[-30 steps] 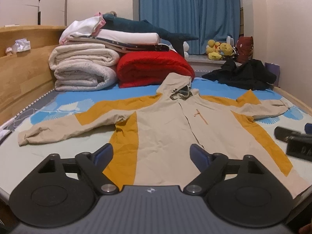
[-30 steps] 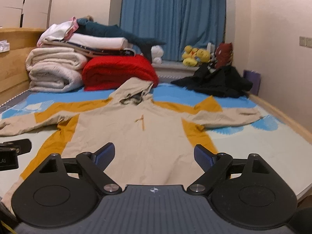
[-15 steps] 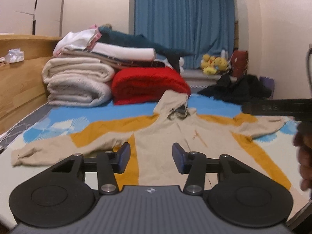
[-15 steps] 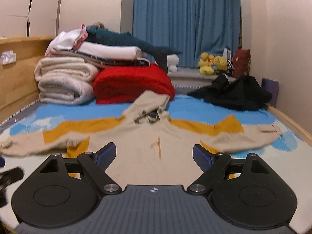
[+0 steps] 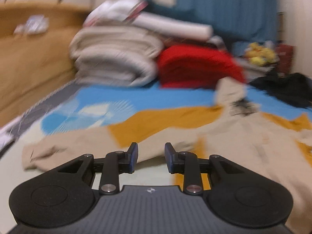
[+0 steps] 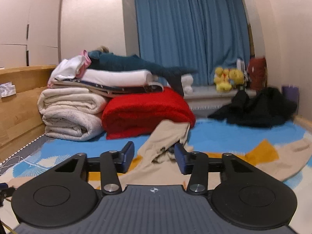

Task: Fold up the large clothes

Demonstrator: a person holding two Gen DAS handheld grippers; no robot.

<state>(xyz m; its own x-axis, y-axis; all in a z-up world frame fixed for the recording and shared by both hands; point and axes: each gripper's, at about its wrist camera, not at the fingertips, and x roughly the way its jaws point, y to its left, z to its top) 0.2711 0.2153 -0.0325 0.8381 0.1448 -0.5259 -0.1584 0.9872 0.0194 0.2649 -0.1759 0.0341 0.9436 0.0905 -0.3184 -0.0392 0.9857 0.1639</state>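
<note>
Blue curtain (image 6: 193, 33) at 12 behind the bed (image 6: 224, 136), stacked blankets (image 6: 72, 113) at 10. Beige-and-mustard hooded jacket (image 5: 224, 136) lies flat, front up, hood toward 12. Left gripper (image 5: 151, 159) & right gripper (image 6: 154, 155): jaws have just been closing, pads apart w/ a gap, nothing clamped, jacket just beyond both.

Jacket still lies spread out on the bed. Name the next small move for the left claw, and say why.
Probably ease the left claw forward and down onto the sleeve just ahead. Its jaws have just been closing, yet nothing sits between them, and the jacket lies unfolded with that sleeve stretched out sideways.
</note>
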